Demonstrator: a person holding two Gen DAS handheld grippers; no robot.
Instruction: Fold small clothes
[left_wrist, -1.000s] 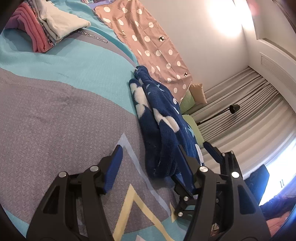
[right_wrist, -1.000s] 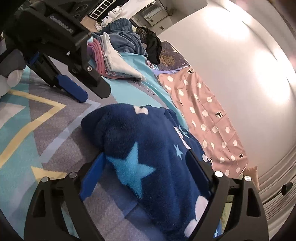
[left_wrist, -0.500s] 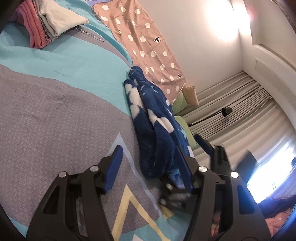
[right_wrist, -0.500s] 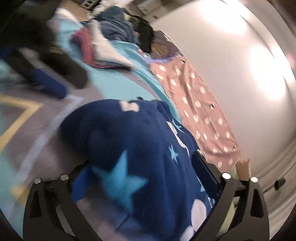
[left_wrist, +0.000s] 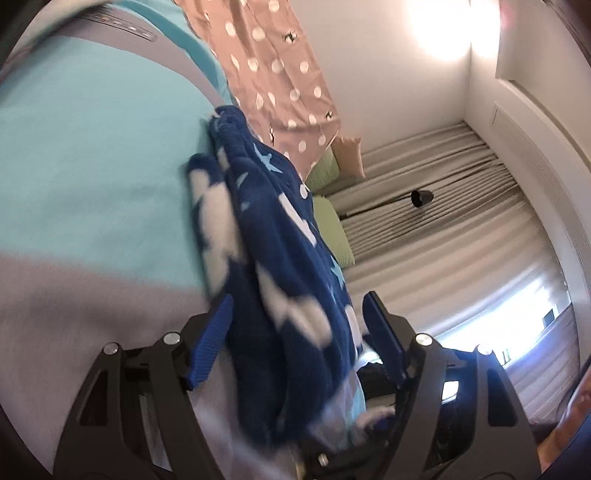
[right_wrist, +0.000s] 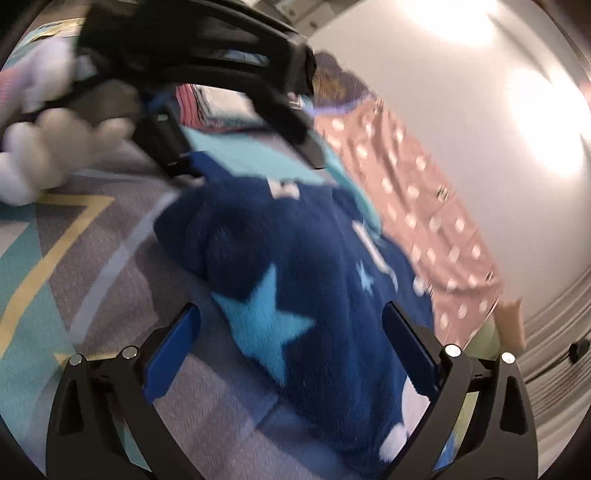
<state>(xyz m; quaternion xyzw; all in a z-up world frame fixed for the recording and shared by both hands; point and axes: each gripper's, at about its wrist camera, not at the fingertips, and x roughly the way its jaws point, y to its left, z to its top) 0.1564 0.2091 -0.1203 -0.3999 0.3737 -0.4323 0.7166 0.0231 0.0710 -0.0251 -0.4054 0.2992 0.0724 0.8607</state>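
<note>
A dark blue fleece garment (left_wrist: 280, 258) with white clouds and light blue stars lies bunched on the teal and grey bedspread (left_wrist: 92, 166). In the left wrist view its near end sits between the fingers of my left gripper (left_wrist: 295, 339), whose jaws are opening; the pads do not visibly press on it. In the right wrist view the same garment (right_wrist: 295, 258) lies between the wide-open fingers of my right gripper (right_wrist: 291, 350). The left gripper (right_wrist: 236, 92), held by a gloved hand (right_wrist: 48, 147), reaches the garment's far edge from the upper left. Both views are blurred.
A pink polka-dot cloth (left_wrist: 280, 74) lies along the wall beyond the garment. Green pillows (left_wrist: 332, 232), grey curtains (left_wrist: 443, 229) and a black lamp (left_wrist: 421, 197) stand further back. A stack of folded clothes (right_wrist: 192, 107) shows behind the left gripper.
My left gripper has swung right onto the blue garment, which now lies between its wider jaws; the folded stack has left its view. The right gripper has stayed over the garment and opened a little.
</note>
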